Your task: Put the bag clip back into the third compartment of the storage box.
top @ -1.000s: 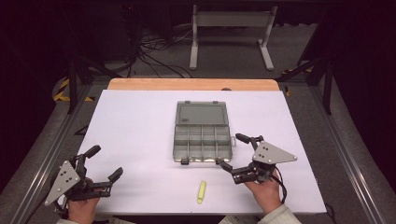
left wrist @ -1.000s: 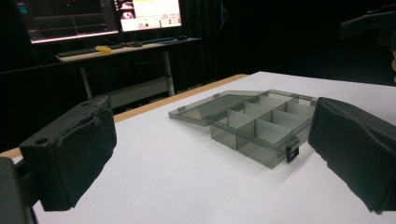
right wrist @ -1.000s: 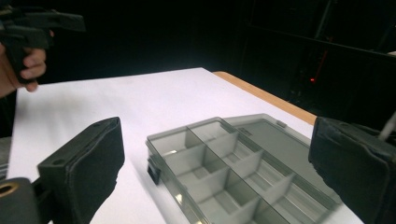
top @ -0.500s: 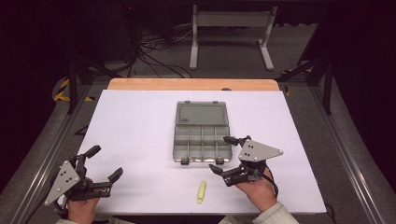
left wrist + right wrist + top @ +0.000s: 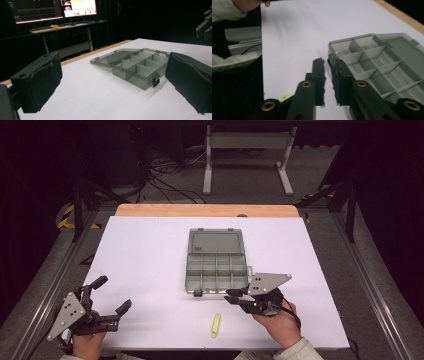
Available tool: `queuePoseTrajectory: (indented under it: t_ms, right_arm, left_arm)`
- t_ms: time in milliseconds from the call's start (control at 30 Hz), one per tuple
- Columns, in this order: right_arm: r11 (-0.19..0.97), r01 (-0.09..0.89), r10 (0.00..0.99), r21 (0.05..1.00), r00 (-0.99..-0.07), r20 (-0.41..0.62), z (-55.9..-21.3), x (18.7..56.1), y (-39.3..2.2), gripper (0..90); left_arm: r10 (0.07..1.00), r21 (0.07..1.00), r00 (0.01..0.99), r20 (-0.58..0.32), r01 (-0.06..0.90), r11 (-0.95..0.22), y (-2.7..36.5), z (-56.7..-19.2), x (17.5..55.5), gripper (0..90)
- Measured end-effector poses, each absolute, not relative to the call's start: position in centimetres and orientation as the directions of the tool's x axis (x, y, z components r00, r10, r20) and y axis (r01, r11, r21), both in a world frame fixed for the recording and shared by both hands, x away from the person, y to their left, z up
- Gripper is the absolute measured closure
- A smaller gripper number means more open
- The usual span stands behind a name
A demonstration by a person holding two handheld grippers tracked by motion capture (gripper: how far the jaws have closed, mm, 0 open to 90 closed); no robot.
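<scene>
A clear grey compartment box (image 5: 216,281) lies open in the middle of the white table (image 5: 150,255), its lid flat behind it. A yellow-green stick (image 5: 215,325) lies near the front edge. My right gripper (image 5: 230,296) hovers by the box's front right corner. Its jaws have just been closing and now stand shut with nothing between them. In the right gripper view the tips (image 5: 327,61) reach the box's (image 5: 372,52) near corner, with the stick (image 5: 285,97) under them. My left gripper (image 5: 115,292) rests open at the front left, framing the box (image 5: 136,66).
A wooden strip (image 5: 207,210) edges the table's far side. Behind it stand a metal frame (image 5: 247,157) and loose cables on the floor. A desk with lit monitors (image 5: 52,10) is in the left gripper view.
The right gripper has moved left toward the box's front corner and its jaws have gone from wide apart to shut. The left gripper has stayed where it was.
</scene>
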State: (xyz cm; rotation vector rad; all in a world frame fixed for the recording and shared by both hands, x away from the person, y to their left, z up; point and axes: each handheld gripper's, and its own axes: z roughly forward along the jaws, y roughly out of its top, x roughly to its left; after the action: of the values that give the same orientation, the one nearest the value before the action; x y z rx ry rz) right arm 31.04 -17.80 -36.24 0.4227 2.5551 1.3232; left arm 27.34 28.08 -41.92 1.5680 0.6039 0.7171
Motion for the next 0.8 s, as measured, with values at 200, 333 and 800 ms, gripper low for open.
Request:
queuePoseTrajectory:
  t_ms: [200,333,800]
  right_arm:
    - [0.626,0.162,0.316,0.763,-0.947,-0.058,-36.6,30.9,-17.2,90.0]
    - [0.671,0.171,0.293,0.722,-0.955,-0.046,-37.1,30.7,-16.8,90.0]
    - [0.783,0.200,0.237,0.589,-0.971,0.015,-40.0,30.5,-15.2,90.0]
  left_arm:
    - [0.736,0.993,0.669,0.103,-0.024,-0.116,28.1,-41.9,27.3,1.8]
    - [0.736,0.993,0.669,0.101,-0.022,-0.115,28.1,-41.9,27.3,1.8]
    - [0.736,0.993,0.670,0.100,-0.023,-0.114,28.1,-41.9,27.3,1.7]
